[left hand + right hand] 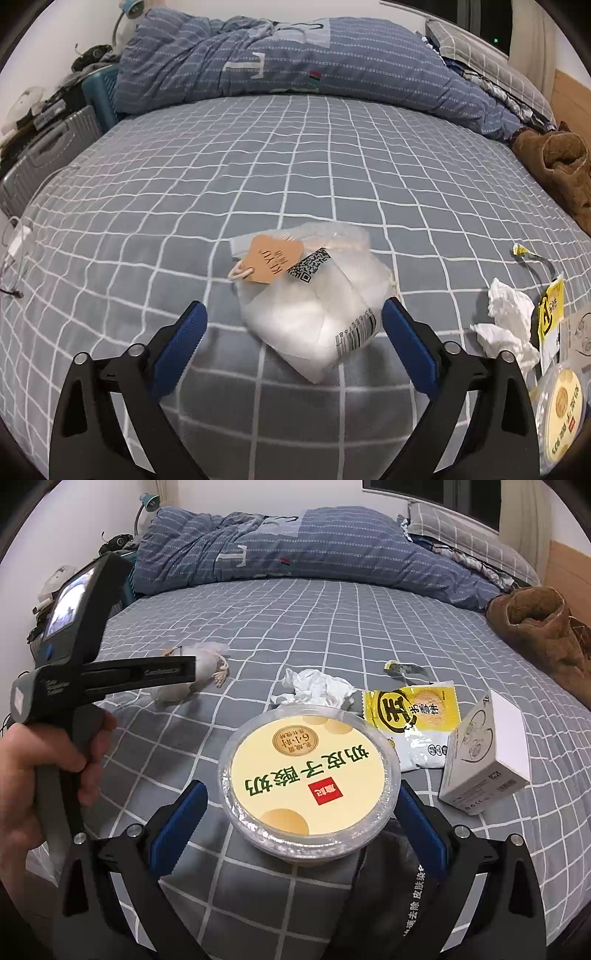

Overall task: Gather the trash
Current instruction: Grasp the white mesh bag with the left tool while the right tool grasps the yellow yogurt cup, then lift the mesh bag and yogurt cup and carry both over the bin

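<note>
Left wrist view: the left gripper (293,317) stands wide apart around the plastic packet (314,314), not yet pressing. Its slippery film may slide out. The right gripper (301,805) is spread about the yogurt tub (308,779), unclamped.

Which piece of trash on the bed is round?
The yogurt tub with the yellow lid. The snack wrapper is flat, the small box has corners, and the tissue is crumpled.

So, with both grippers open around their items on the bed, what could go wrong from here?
The left gripper straddles a soft plastic bag; closing may only crumple it, and the brown tag lying on top could slide off. The right gripper flanks the wide yogurt cup; its jaws barely clear the rim, so it may slip or tip.
</note>
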### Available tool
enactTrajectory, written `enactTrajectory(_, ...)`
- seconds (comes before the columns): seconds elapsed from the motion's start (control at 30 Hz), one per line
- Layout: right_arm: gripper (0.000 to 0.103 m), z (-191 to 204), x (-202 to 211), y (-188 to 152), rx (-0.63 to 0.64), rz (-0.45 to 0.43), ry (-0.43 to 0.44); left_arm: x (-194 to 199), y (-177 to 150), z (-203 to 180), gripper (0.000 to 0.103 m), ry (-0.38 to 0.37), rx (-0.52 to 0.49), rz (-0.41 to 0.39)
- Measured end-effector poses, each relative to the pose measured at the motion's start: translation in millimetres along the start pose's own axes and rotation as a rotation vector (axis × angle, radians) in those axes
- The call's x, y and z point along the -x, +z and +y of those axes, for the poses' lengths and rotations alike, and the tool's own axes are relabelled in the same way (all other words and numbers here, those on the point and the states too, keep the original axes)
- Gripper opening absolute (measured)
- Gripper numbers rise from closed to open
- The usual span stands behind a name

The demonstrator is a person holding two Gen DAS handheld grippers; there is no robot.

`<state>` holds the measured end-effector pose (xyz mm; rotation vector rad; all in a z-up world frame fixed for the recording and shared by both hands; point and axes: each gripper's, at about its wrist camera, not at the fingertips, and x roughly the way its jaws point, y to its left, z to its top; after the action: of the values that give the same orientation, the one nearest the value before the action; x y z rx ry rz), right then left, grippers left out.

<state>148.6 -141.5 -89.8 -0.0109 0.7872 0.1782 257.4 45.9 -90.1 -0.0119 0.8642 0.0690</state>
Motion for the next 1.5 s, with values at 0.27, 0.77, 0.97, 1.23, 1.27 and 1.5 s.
enactTrajectory(0.27,0.095,-2,-6,-1,0.000,0.017,-0.010,-14,-1,-11,0.076,-0.014,-0.020,0.009)
enactTrajectory(0.77,0.072,-8,-11,-2,-0.007,0.038,-0.021,-12,-5,-11,0.061,-0.006,-0.024,0.013)
enactTrajectory(0.97,0.072,-12,-6,1,-0.010,0.023,-0.025,-3,-4,-4,0.059,-0.014,-0.002,0.011)
enactTrajectory(1.23,0.072,-13,4,4,0.000,-0.004,-0.026,21,-4,-4,0.058,-0.024,0.013,-0.015)
enactTrajectory(1.27,0.072,-12,5,4,0.000,-0.008,-0.026,25,-4,-4,0.058,-0.026,0.015,-0.019)
enactTrajectory(1.5,0.072,-10,29,6,0.010,-0.061,-0.034,55,-9,-12,0.058,-0.048,0.014,-0.048)
